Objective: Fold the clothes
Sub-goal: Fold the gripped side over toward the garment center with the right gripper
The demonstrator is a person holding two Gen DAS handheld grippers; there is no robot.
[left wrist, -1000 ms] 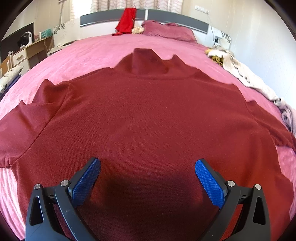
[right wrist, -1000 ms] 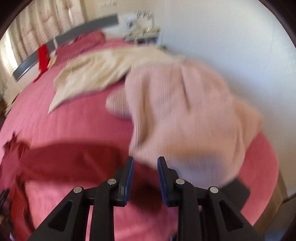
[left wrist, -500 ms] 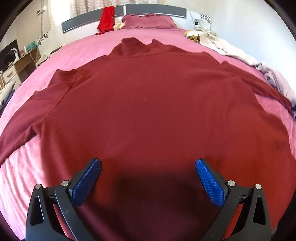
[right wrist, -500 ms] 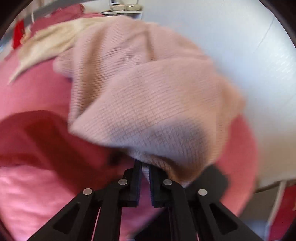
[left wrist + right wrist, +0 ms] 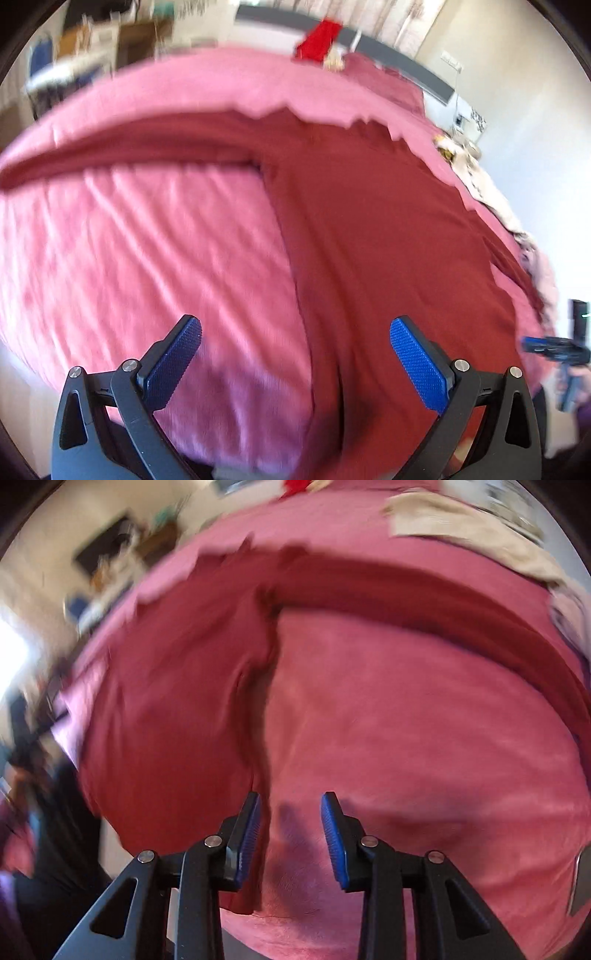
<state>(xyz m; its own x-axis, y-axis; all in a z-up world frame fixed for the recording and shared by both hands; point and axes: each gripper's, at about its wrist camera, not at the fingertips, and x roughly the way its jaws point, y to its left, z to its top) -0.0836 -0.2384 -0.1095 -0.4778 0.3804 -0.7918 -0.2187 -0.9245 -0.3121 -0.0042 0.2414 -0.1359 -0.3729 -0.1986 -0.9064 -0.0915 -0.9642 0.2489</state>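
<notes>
A dark red long-sleeved sweater point(image 5: 376, 229) lies flat on the pink bed point(image 5: 147, 258), sleeves spread out. My left gripper point(image 5: 295, 358) is wide open and empty, above the sweater's left side edge near the hem. In the right wrist view the sweater point(image 5: 177, 686) lies to the left and its sleeve point(image 5: 424, 594) runs across the top. My right gripper point(image 5: 291, 830) is partly open and empty, just above the sweater's right side edge near the hem. It also shows in the left wrist view point(image 5: 550, 350) at the far right. Both views are blurred.
A beige garment point(image 5: 461, 528) and a pale pink knit point(image 5: 569, 616) lie along the bed's right side. A bright red cloth point(image 5: 319, 38) hangs on the grey headboard point(image 5: 406, 70). A desk with clutter point(image 5: 92, 48) stands left of the bed.
My left gripper swung left, from over the sweater's middle to its left edge. My right gripper let go of the pale pink knit, opened, and swung to the sweater's right edge.
</notes>
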